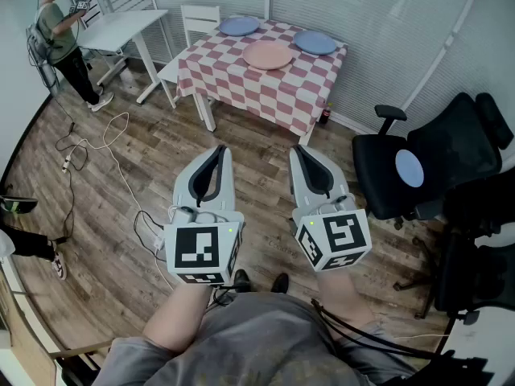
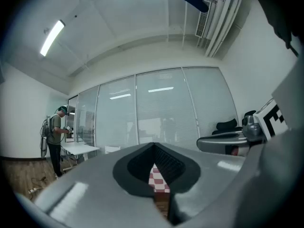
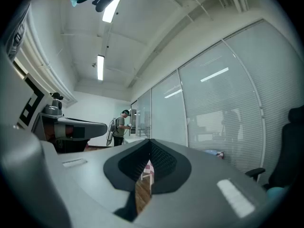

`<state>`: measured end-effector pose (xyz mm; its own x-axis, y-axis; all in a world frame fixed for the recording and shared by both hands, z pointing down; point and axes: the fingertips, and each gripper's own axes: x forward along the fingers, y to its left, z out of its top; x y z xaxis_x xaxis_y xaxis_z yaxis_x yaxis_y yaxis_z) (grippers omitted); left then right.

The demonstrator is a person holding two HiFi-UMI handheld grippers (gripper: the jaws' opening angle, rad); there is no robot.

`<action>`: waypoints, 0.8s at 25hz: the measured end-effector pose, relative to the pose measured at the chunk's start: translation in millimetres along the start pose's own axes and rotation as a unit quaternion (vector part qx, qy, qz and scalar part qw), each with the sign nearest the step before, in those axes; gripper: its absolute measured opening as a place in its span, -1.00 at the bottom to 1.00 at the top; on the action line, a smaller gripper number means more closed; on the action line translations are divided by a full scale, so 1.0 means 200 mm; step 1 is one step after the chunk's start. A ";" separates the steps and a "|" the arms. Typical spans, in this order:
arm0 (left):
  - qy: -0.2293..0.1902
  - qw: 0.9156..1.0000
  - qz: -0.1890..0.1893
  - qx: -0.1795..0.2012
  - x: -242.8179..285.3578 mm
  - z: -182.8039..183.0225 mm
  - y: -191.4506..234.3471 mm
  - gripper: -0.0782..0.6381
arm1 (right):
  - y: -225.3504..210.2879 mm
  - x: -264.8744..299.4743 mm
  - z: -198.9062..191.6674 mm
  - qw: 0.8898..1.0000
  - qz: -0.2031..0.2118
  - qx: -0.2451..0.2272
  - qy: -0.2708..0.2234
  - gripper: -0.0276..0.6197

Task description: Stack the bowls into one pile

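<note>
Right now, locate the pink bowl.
Head view, top centre: the pink bowl sits on the checkered table, between the left blue bowl and right blue bowl.

At the far side of the wood floor (image 1: 121, 215), a table (image 1: 273, 95) under a red-and-white checked cloth, close to a wall of blinds (image 1: 362, 14), with a white chair (image 1: 197, 14) at its left end. Further left, a white desk (image 1: 121, 26) with a person (image 1: 64, 43) standing beside it, and white cables (image 1: 96, 155) trailing loose over the boards. On the right, black office chairs (image 1: 455, 135) grouped together.
</note>
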<state>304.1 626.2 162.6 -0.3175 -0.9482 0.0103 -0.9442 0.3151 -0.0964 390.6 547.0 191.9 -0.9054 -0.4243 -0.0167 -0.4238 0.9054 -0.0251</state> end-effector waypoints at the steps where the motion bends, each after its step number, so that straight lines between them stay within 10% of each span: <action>1: -0.001 1.000 0.000 0.001 0.01 0.00 0.00 -0.78 | -0.01 0.01 0.00 1.000 0.001 -0.001 -0.001 -0.84; 20: 0.022 1.000 -0.004 -0.001 0.12 -0.09 -0.34 -0.78 | -0.31 -0.17 -0.12 1.000 0.003 0.021 0.015 -0.65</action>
<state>358.5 583.6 187.5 -0.3143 -0.9477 0.0547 -0.9465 0.3085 -0.0949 447.8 505.0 218.3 -0.9082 -0.4184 0.0131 -0.4182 0.9058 -0.0675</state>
